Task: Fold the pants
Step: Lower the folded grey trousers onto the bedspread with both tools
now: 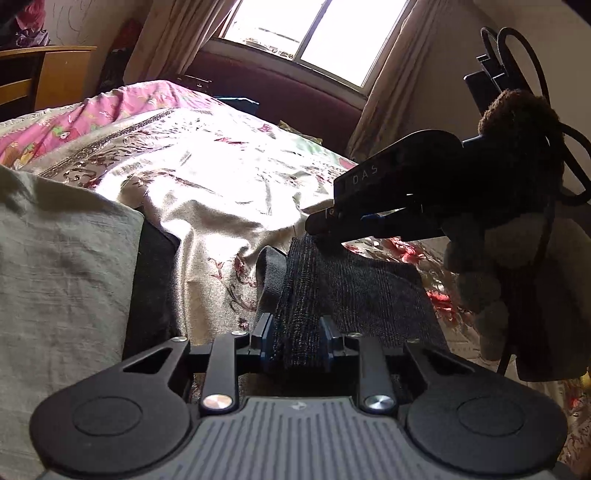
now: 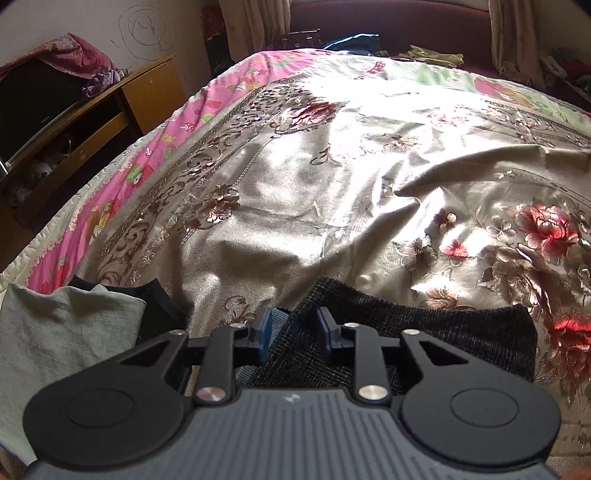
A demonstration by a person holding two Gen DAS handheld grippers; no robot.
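Dark knit pants [image 1: 351, 288] lie folded on the floral bedspread [image 1: 207, 177] near its front edge. My left gripper [image 1: 297, 339] is shut on a bunched fold of them, with fabric filling the gap between its pads. A gloved hand [image 1: 480, 280] holds my right gripper [image 1: 321, 229], which points down at the pants' far edge, its tips at the fabric. In the right wrist view the right gripper [image 2: 294, 328] stands open over the pants [image 2: 461, 332]. Dark fabric and a grey band show between its fingers, and the pads do not press on them.
A folded pale green cloth [image 2: 66, 332] lies at the left on a black garment [image 2: 162, 306]. A pink sheet [image 2: 155, 155] edges the bedspread [image 2: 332, 166]. A wooden cabinet [image 2: 110, 103] stands left of the bed. A window [image 1: 314, 29] with curtains is behind.
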